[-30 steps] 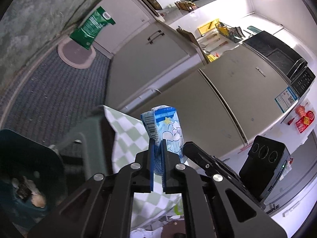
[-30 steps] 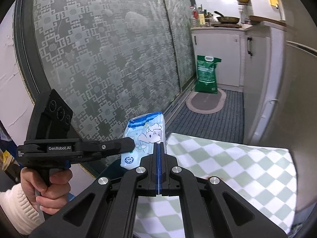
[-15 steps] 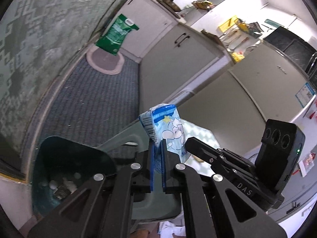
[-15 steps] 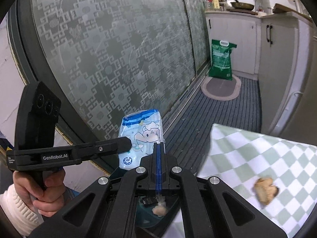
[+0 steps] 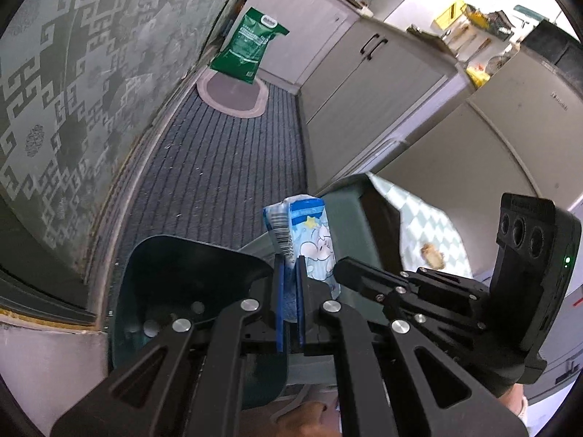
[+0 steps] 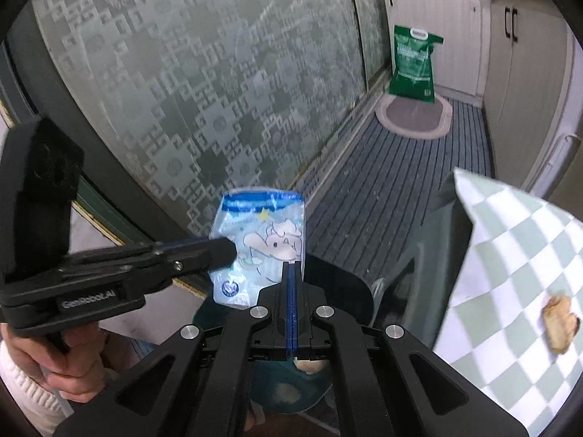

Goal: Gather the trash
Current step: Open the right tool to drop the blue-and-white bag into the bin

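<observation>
A blue-and-white cartoon snack pouch (image 5: 309,233) (image 6: 262,240) hangs in the air, pinched from two sides. My left gripper (image 5: 289,266) is shut on its lower edge; in the right wrist view it comes in from the left (image 6: 222,251). My right gripper (image 6: 291,266) is shut on the pouch's right bottom corner, and in the left wrist view it enters from the right (image 5: 342,266). An open dark teal trash bin (image 5: 145,273) (image 6: 349,291) stands on the floor just beneath the pouch, with pale scraps (image 6: 308,364) inside.
A table with a green-checked cloth (image 6: 510,273) stands to the right and carries a brown food scrap (image 6: 559,324) (image 5: 431,255). A patterned glass sliding door (image 6: 182,91) runs along the left. Beyond are a ribbed grey mat (image 5: 218,167), a green bag (image 6: 413,63) and cabinets (image 5: 364,83).
Both grippers have carried the pouch off the table's edge and downward. The trash bin has come into view and now lies directly under the pouch. Both grips are unchanged.
</observation>
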A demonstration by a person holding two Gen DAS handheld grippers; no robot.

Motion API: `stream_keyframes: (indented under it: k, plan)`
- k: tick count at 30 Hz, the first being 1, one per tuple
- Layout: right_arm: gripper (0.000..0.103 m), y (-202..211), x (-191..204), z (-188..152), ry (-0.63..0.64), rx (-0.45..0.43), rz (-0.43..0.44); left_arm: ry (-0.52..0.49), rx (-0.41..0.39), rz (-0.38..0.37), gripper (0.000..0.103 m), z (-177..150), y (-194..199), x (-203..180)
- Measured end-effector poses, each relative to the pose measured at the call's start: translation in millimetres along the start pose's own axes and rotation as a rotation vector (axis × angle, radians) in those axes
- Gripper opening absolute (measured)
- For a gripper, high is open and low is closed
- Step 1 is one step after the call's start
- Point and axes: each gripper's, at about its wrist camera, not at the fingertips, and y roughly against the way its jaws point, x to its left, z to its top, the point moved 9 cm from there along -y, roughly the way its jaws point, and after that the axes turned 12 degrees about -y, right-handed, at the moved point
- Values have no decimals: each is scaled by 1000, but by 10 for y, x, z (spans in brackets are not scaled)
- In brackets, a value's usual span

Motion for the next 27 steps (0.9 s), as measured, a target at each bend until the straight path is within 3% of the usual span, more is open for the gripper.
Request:
stream_keyframes:
  k: [6,15,16,17,18,20,23,24,27]
  plan:
    - [0,-158,-14,-60,8,40,-49,-42,73,85,6,-160,-128,150]
    - [0,-210,-71,-94,-42,83,-20,-90,227,190,7,-523,-483,457]
    - [2,-194,-77,-82,-43,80,-22,-95,244,199,7,-557,-520,481]
    - [13,-173,-82,-70,-46,75,-20,-100,266,204,7,-609,-568,507]
    - [31,-143,-89,-52,-51,65,-18,-102,279,209,7,-645,-598,523]
    - [43,-91,-91,-17,-52,44,-15,-112,318,229,8,-737,-675,585]
    - [44,-30,-89,13,-41,27,-24,-108,359,252,13,-831,-748,659]
    - [47,-17,-90,24,-39,23,-27,-106,366,265,23,-846,-754,687]
    - [50,73,-109,63,-34,-1,-33,-113,356,289,32,-803,-725,728]
